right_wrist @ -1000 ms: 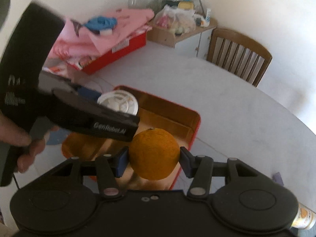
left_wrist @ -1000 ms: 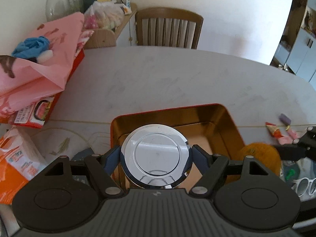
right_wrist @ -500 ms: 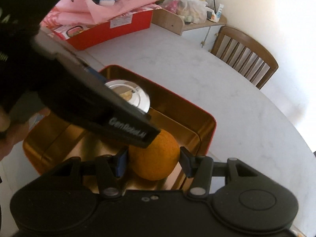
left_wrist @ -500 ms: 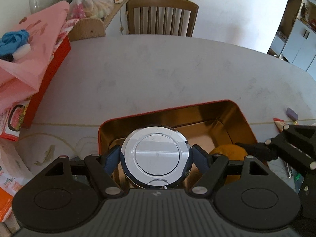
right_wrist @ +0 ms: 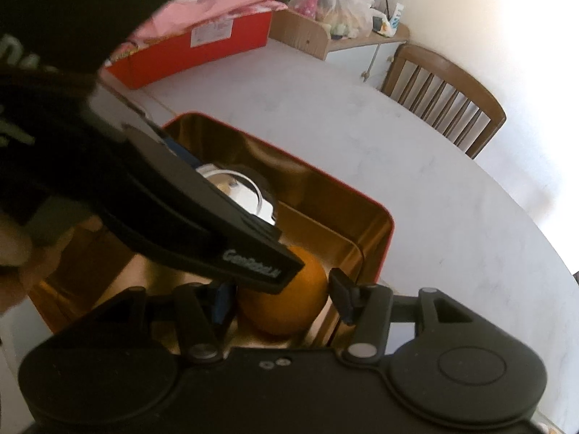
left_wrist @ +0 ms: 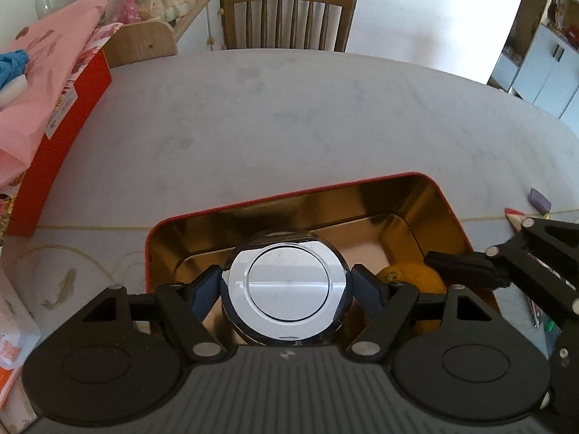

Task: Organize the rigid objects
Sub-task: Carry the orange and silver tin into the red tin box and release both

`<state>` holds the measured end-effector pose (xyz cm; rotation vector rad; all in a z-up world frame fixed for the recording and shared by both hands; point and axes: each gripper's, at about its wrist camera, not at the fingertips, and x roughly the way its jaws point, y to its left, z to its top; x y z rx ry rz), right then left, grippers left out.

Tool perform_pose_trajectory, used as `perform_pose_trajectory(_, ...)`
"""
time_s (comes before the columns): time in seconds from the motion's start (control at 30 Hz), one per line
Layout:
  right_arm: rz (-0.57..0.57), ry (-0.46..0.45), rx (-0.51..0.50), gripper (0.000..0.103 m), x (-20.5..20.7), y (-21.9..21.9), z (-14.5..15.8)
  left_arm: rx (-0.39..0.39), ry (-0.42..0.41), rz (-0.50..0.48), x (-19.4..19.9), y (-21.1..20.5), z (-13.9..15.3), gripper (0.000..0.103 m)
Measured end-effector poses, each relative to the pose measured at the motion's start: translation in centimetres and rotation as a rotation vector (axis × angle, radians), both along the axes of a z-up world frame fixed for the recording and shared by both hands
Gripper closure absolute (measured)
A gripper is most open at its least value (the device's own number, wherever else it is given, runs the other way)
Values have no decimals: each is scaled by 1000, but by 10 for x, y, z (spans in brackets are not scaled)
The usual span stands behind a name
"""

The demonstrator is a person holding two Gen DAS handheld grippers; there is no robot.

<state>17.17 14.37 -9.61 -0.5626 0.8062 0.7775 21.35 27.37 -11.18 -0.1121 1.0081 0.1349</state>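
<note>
Left gripper point(left_wrist: 287, 289): both pads pinch a round chrome lid point(left_wrist: 287, 291), held over the gold-lined red tin point(left_wrist: 289, 195) directly ahead of it. Right gripper point(right_wrist: 280, 298): jaws opening, with the orange point(right_wrist: 289, 307) between them, a gap showing at the right pad; the orange sits inside the tin's near right corner.

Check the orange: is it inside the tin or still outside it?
Inside. The orange sits low within the gold walls of the tin, near its corner, with the opening right gripper around it, a gap showing beside one finger.
</note>
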Motion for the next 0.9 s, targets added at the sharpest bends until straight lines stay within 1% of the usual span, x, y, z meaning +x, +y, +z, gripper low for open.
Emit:
perform_pose_trajectory(0.07,-4,-4,12,40,-3,-3,3,0,5,6,3,0,0,26)
perform_pose_trajectory(0.17,0,10,30,39,-11,-9,9,10,13,3,6,1,-2,25)
perform_pose_trajectory(0.23,1,17,56,34,-17,-15,15,12,12,7,7,0,-2,25)
perform_pose_trajectory(0.3,-2,22,86,25,-24,-21,22,0,14,14,6,0,-2,25)
perform_pose_trajectory(0.33,-8,24,98,24,-25,-23,25,-9,13,19,6,0,-1,26)
perform_pose_trajectory(0.43,-40,56,144,23,-28,-35,33,-28,3,32,2,2,1,25)
perform_pose_trajectory(0.53,-78,81,187,23,-28,-46,41,-25,-2,37,-3,1,4,26)
perform_pose_trajectory(0.8,-195,113,267,23,-28,-84,57,-32,-55,46,-24,-4,24,26)
perform_pose_trajectory(0.9,-230,111,287,23,-30,-103,63,-21,-82,44,-36,-10,35,26)
